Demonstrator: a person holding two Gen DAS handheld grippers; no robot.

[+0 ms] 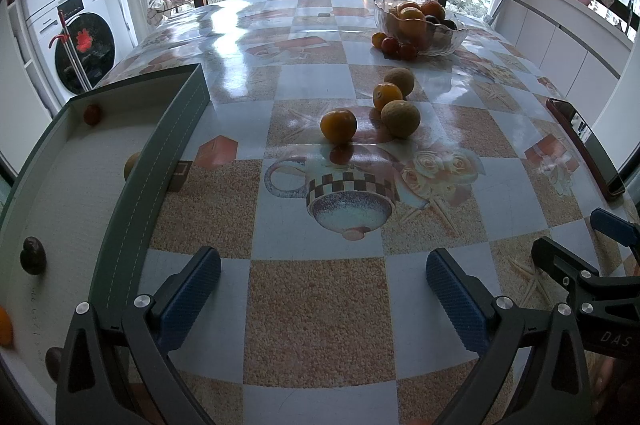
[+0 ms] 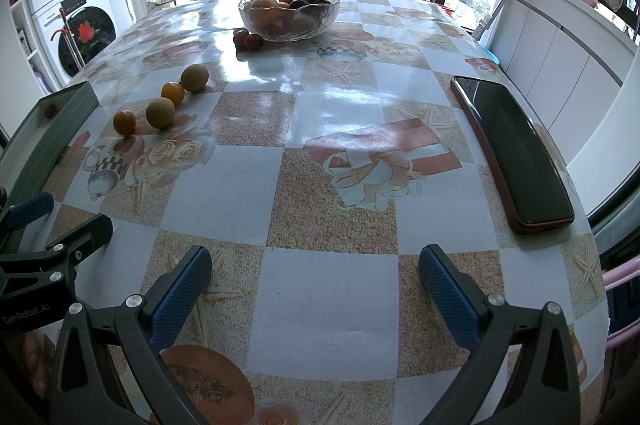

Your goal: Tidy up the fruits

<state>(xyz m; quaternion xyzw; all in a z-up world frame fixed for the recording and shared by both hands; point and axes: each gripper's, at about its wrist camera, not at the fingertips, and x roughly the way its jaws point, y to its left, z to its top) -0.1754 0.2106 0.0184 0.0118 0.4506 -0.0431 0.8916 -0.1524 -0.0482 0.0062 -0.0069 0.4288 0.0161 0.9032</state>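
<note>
Both grippers hovered low over the checkered, picture-printed tabletop (image 2: 328, 289), each with its jaws spread wide and grasping nothing: the left gripper (image 1: 323, 299) sat just beside the grey-green, white-lined rectangular tray (image 1: 160, 161), and the right gripper (image 2: 315, 295) sat further right, near the dark smartphone in a red case (image 2: 516, 153) that lay flat by the tabletop's right edge. Four loose fruits clustered mid-table, well ahead of the left gripper: a near orange citrus fruit (image 1: 338, 126), a tan round fruit (image 1: 400, 118) just beside it, a second orange citrus fruit (image 1: 387, 96) behind, and a farther tan round fruit (image 1: 399, 81) touching or nearly touching that one. Toward the window stood a clear ribbed glass bowl (image 1: 440, 43) piled with oranges and dark fruits, with a few small red fruits (image 1: 396, 47) resting against its near side. Inside the tray lay a small red fruit (image 1: 92, 114) in the far corner, a dark brown fruit (image 1: 33, 256) along the left wall, and an orange fruit (image 1: 132, 165) partly hidden behind the right wall.
</note>
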